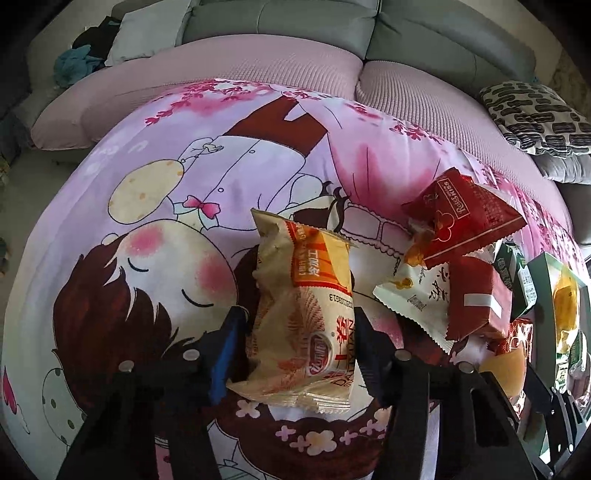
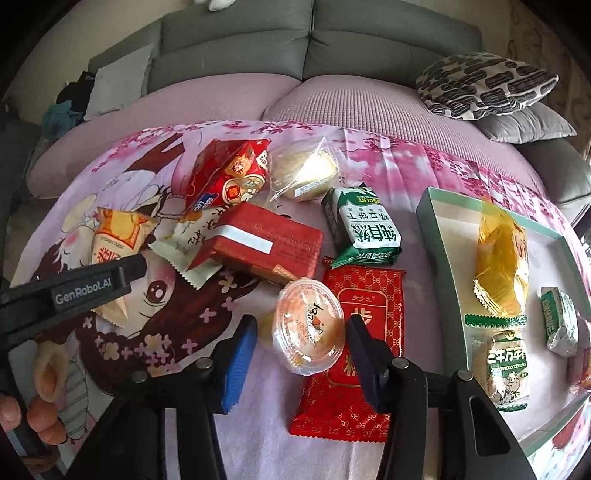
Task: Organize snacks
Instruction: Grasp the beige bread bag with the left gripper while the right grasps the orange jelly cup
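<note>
Left gripper (image 1: 299, 328) is clamping the beige snack packet (image 1: 303, 314) near the cartoon cloth's (image 1: 147, 192) middle. Right gripper (image 2: 301, 332) is closing on the clear jelly cup (image 2: 308, 328), pads touching (contact unclear on the left pad). Only the right view is showing the green tray (image 2: 436, 221) at the cloth's right edge.

Grey sofa (image 2: 236, 33), pink seat cover (image 1: 258, 62), patterned cushion (image 2: 484, 85), daylight

A pink cartoon-print sheet (image 2: 122, 317) covers the surface before a grey sofa (image 2: 236, 33) bearing a black-and-white patterned cushion (image 2: 484, 83).
</note>
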`<state>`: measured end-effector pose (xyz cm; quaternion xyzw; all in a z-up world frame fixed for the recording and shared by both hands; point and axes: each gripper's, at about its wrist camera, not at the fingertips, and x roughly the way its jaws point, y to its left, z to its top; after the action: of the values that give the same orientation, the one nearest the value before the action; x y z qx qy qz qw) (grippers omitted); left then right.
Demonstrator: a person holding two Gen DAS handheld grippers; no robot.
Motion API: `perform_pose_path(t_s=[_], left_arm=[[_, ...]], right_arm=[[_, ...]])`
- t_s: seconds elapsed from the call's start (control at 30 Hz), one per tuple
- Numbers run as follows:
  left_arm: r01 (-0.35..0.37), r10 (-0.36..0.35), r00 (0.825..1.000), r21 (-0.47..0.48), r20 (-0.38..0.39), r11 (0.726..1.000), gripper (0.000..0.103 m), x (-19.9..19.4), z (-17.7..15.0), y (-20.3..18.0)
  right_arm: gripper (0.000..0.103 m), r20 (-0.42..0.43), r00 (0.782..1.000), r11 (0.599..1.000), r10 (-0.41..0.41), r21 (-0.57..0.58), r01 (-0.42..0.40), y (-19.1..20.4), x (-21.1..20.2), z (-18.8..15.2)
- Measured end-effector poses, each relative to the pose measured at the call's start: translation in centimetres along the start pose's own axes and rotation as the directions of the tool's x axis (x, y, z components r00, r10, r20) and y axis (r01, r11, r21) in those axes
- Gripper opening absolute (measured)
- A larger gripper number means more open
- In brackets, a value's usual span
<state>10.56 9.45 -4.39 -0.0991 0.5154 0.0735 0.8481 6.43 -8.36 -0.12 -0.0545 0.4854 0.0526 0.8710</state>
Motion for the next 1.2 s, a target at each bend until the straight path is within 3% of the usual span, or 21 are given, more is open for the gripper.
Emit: perform_pose_path(t_s=[0.53,1.2], left_arm=[[-0.006,0.006,1.0,0.034,-0.003,0.999,0.054,0.1,-0.2,-1.0],[0.022,-0.023,0.999,0.024,0.04,0.999,0.046,-1.4,0.0,-1.3]], right_arm=[[0.052,0.012,0.993,0.988,-0.116,-0.105,0.117,2.0,0.3,-0.4],[0.052,0.05,0.99,0.987,-0.131,-0.086,0.135,1.6,-1.0,-0.2]])
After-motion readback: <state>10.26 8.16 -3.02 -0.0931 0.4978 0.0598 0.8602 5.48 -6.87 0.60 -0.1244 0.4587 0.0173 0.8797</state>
